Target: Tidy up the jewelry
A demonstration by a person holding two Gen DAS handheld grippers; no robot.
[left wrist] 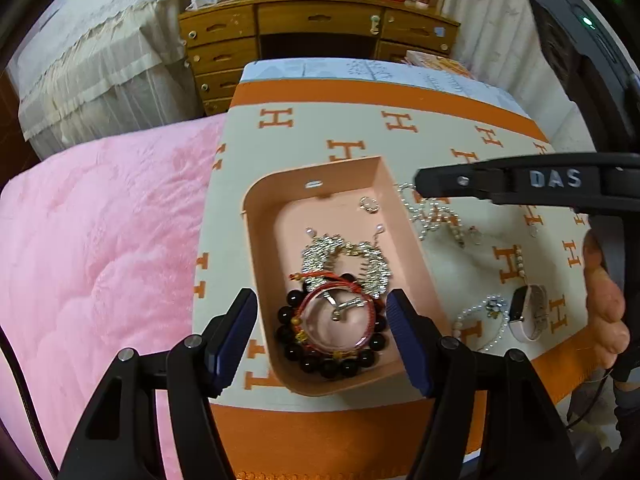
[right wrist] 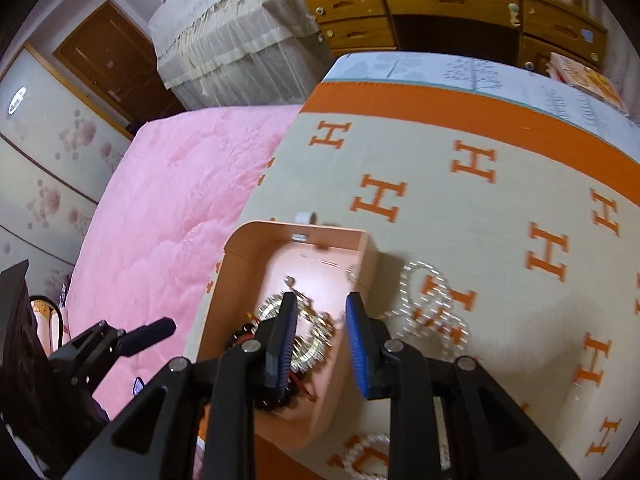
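A peach tray (left wrist: 256, 224) sits on the H-patterned cloth and holds a dark bead bracelet (left wrist: 332, 364), a red cord bracelet (left wrist: 340, 286), a silver bracelet (left wrist: 344, 256) and a small ring (left wrist: 369, 205). My left gripper (left wrist: 322, 338) is open and empty, low over the tray's near end. My right gripper (right wrist: 322, 346) is open and empty above the tray's right wall (right wrist: 362, 256); it also shows in the left wrist view (left wrist: 420, 184). A pearl necklace (right wrist: 434, 306) lies right of the tray. A pink watch (left wrist: 528, 312) and a pearl bracelet (left wrist: 480, 320) lie nearer.
The cloth (left wrist: 400, 96) covers a table beside a pink quilted bed (left wrist: 100, 240). A wooden dresser (left wrist: 320, 20) stands at the back. A beaded strand (left wrist: 520, 260) lies near the watch. A hand (left wrist: 604, 300) holds the right gripper's handle.
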